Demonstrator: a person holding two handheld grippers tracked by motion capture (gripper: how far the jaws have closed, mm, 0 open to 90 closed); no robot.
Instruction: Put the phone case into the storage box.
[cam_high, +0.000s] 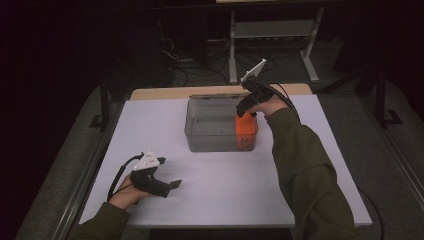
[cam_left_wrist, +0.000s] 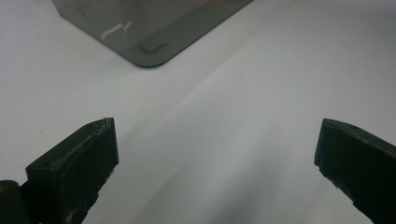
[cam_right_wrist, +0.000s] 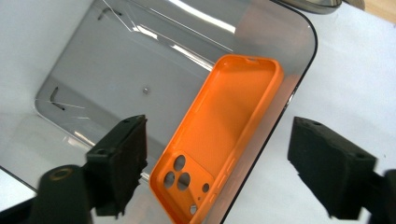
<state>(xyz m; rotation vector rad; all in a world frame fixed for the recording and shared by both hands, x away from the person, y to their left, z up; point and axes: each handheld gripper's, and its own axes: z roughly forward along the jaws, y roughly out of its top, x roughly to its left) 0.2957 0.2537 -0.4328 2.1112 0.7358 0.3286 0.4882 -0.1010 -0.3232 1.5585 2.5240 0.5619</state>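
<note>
Black jaws of right gripper (cam_right_wrist: 215, 168) spread wide, holding nothing | orange phone case (cam_right_wrist: 219, 140) leans on bin (cam_right_wrist: 70, 84) wall, lower centre of frame | left gripper (cam_high: 167, 186) spread, idle at lower left | risk: case slides flat or jaw knocks the wall.

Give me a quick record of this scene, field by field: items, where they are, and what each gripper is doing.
Container: clear grey bin on white table
Item: orange phone case leaning inside bin at its right wall
Right gripper: open above the case, not touching it
Left gripper: open, low over bare table near the front-left
</note>
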